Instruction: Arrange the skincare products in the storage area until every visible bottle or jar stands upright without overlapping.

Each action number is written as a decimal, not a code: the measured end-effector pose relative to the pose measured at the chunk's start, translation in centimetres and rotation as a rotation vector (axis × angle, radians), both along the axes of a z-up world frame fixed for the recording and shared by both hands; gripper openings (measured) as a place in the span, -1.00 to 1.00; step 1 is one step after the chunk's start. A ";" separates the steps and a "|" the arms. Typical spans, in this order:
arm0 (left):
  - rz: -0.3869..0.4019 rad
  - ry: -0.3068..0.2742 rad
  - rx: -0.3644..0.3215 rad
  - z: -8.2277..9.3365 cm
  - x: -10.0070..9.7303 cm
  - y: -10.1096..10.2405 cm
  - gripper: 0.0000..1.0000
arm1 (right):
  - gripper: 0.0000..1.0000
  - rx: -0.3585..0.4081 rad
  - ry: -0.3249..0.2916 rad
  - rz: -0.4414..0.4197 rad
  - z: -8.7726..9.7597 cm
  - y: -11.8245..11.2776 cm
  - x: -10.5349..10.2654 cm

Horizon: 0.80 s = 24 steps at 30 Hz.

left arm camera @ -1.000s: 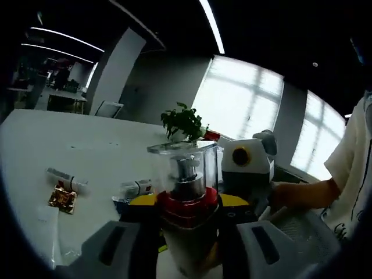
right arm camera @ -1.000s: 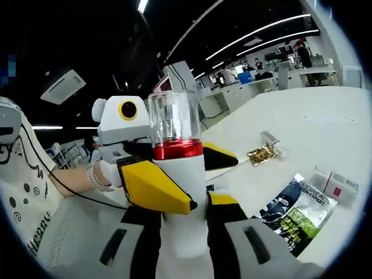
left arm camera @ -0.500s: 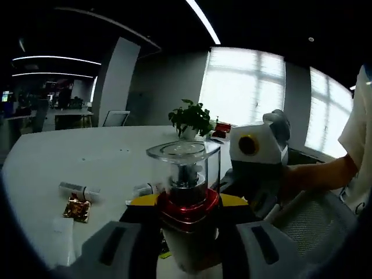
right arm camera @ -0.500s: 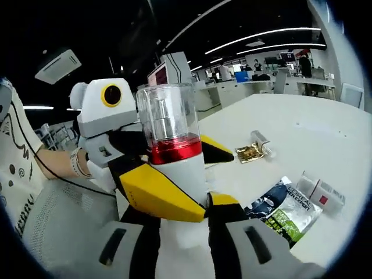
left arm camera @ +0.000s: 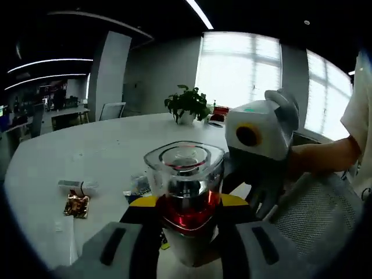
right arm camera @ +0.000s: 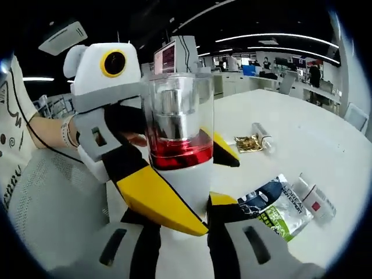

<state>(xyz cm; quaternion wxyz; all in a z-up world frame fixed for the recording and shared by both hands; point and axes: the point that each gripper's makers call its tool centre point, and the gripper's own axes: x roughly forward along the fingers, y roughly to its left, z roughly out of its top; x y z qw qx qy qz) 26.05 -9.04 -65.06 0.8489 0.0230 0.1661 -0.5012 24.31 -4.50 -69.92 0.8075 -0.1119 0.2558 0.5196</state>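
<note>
- Both tools are clamped on the same bottle, one from each side, and hold it up off the table.
- Left gripper view: the left tool point(left arm camera: 186, 247) has its jaws closed on the white body of the bottle point(left arm camera: 185, 203), which has a red collar and a clear cap and stands roughly upright. The right tool point(left arm camera: 258, 154) comes in from the right, a person's hand behind it, its yellow-tipped jaws meeting the bottle low down. On the white table point(left arm camera: 87, 157) beyond lie a gold sachet point(left arm camera: 76, 204) and a small tube point(left arm camera: 75, 185) just beside it; a potted plant point(left arm camera: 186, 107) stands far back by the window.
- Right gripper view: the right tool point(right arm camera: 185, 244) grips the bottle at its white body. The left tool point(right arm camera: 116, 104) reaches in from the left, one yellow jaw pressed across the bottle's side. On the table to the right lie a dark and green sachet point(right arm camera: 276, 209), a small white box point(right arm camera: 314, 200) touching its edge, and farther off the gold sachet with the tube next to it.
- Progress, as I judge it: early. The bottle is in the air and not yet set down, and the tube, box and sachets lie flat and scattered. I can make out no storage area, so where things should end up is unclear.
</note>
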 end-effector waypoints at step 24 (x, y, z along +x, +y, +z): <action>-0.084 -0.066 0.127 -1.4 -1.3 -0.8 -0.37 | -0.41 -0.206 -0.085 0.079 -2.8 -0.9 -0.4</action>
